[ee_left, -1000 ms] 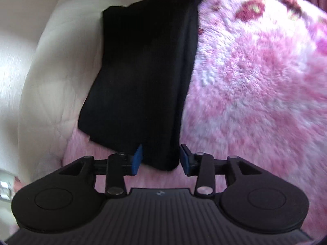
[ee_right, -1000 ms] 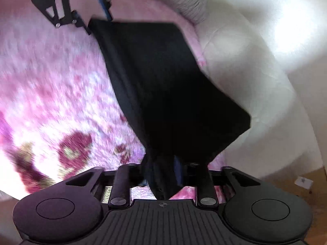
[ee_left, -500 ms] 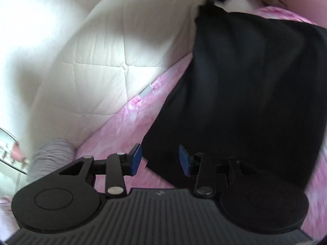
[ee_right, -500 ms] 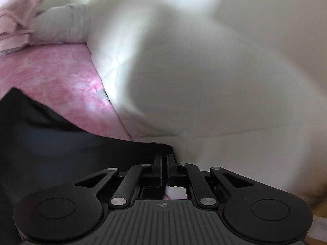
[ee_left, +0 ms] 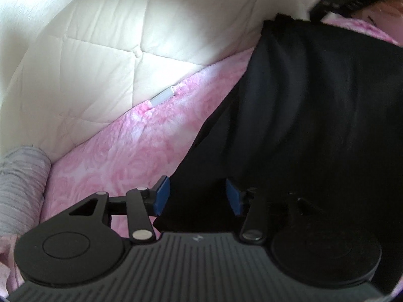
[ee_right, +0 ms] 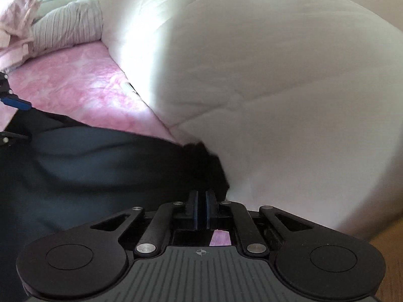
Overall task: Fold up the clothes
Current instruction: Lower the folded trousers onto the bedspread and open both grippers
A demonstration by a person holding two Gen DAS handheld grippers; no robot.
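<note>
Pink blanket (ee_left: pixel 121 151) covers bed, white quilt (ee_right: pixel 252 75) alongside. Black garment (ee_left: pixel 314 125) spread on blanket. Left hand-held gripper (ee_left: pixel 196 195) wide open, garment edge between pads, not clamped. Right hand-held gripper (ee_right: pixel 201 211) closed, pinching garment corner. Only right view shows striped pillow (ee_right: pixel 68 25), pink cloth pile (ee_right: pixel 15 25).

white quilted duvet (ee_left: pixel 105 58); pink fleece blanket (ee_right: pixel 75 83), grey striped pillow (ee_right: pixel 68 25)

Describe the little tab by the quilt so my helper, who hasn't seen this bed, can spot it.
Find the big cream quilt lying on the pink floral blanket. Follow its lower edge to the small pale tab, left of the black garment. It is the only stiff, narrow strip there.
</note>
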